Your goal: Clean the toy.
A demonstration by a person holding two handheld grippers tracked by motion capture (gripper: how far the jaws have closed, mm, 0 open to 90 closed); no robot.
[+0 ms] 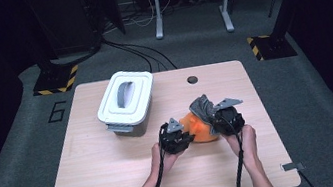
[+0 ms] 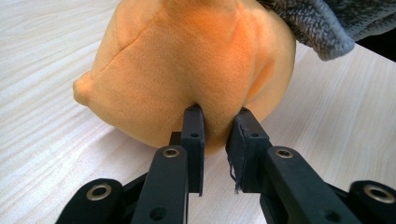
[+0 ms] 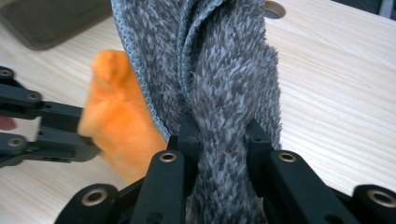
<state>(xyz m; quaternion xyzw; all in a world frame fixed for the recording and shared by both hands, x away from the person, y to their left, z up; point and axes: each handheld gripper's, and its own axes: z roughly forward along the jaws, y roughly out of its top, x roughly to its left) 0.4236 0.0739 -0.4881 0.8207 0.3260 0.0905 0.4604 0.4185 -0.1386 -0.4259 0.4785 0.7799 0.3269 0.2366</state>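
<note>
An orange plush toy [image 1: 199,128] lies on the wooden table between my two grippers. My left gripper [image 1: 188,139] is shut on the orange plush toy [image 2: 187,70]; a fold of its fabric is pinched between the pads [image 2: 193,128]. A grey fuzzy cloth [image 1: 202,107] stands up over the toy's right side. My right gripper [image 1: 214,125] is shut on the grey cloth [image 3: 224,84], which bunches between its pads [image 3: 189,135]. In the right gripper view the orange toy [image 3: 116,107] shows at left with the left gripper's jaws against it.
A grey box with a white lid and grey handle [image 1: 126,102] stands at the table's back left. A round cable hole [image 1: 192,79] sits near the far edge. The table's front and left [image 1: 96,175] lie bare; beyond are floor cables and stands.
</note>
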